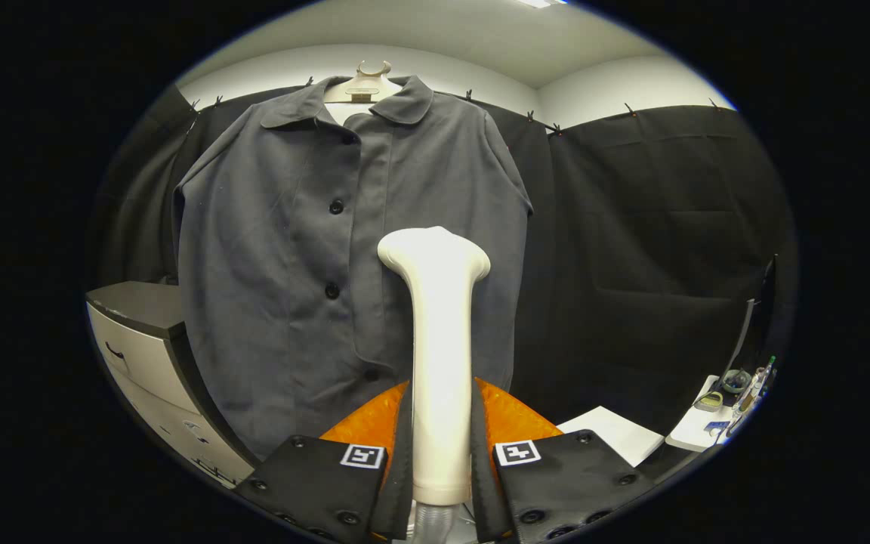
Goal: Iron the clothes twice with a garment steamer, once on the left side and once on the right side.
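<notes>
A dark grey buttoned shirt [284,249] hangs on a pale hanger [363,85] against the black cloth wall. My gripper [441,446] is shut on the white garment steamer [439,332], both fingers pressed on its handle. The steamer stands upright between the fingers. Its wide head [435,253] points at the shirt's right half, beside the button line and about at mid height. Whether the head touches the cloth I cannot tell.
A white drawer cabinet with a dark top [144,340] stands left of the shirt. To the right, low down, lie a white sheet [616,434] and a white table corner [707,427] with several small items.
</notes>
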Demonstrator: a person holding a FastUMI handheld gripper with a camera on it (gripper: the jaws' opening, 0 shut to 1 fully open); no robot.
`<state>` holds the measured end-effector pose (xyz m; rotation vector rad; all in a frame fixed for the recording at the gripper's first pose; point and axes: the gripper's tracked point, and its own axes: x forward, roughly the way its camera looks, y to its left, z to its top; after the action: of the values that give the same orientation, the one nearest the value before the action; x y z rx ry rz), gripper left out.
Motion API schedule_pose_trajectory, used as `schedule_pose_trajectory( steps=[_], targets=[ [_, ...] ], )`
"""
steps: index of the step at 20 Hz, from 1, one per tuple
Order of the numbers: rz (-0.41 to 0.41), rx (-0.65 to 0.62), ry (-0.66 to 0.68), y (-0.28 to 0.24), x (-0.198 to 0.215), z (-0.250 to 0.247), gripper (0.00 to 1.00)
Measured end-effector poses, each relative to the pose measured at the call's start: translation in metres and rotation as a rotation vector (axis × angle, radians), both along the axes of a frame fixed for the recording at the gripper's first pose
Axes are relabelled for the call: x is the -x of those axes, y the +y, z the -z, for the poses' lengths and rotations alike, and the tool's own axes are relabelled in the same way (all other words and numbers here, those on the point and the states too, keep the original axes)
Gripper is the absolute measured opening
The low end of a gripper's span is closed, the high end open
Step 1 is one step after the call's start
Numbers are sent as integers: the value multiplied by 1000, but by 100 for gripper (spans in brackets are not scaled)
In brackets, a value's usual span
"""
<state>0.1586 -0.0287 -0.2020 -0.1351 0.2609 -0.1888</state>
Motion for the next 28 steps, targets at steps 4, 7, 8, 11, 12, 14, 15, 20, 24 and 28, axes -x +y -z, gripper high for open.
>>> schedule_pose_trajectory(
  steps=[4, 7, 8, 11, 12, 14, 15, 20, 24, 28],
  targets=[
    [6, -6, 29, 0, 11, 22, 40],
    [13, -17, 50, 1, 20, 39, 40],
    [16, -17, 56, -1, 23, 45, 40],
    [21, -22, 83, -2, 31, 62, 40],
    [21, -25, 95, -2, 33, 68, 40],
    [24, -25, 120, -3, 39, 81, 40],
    [27, -26, 130, -4, 41, 86, 40],
    [53, -27, 164, -10, 47, 113, 40],
    [60, -35, 191, -11, 53, 127, 40],
    [73, -40, 192, -11, 61, 122, 40]
  ],
)
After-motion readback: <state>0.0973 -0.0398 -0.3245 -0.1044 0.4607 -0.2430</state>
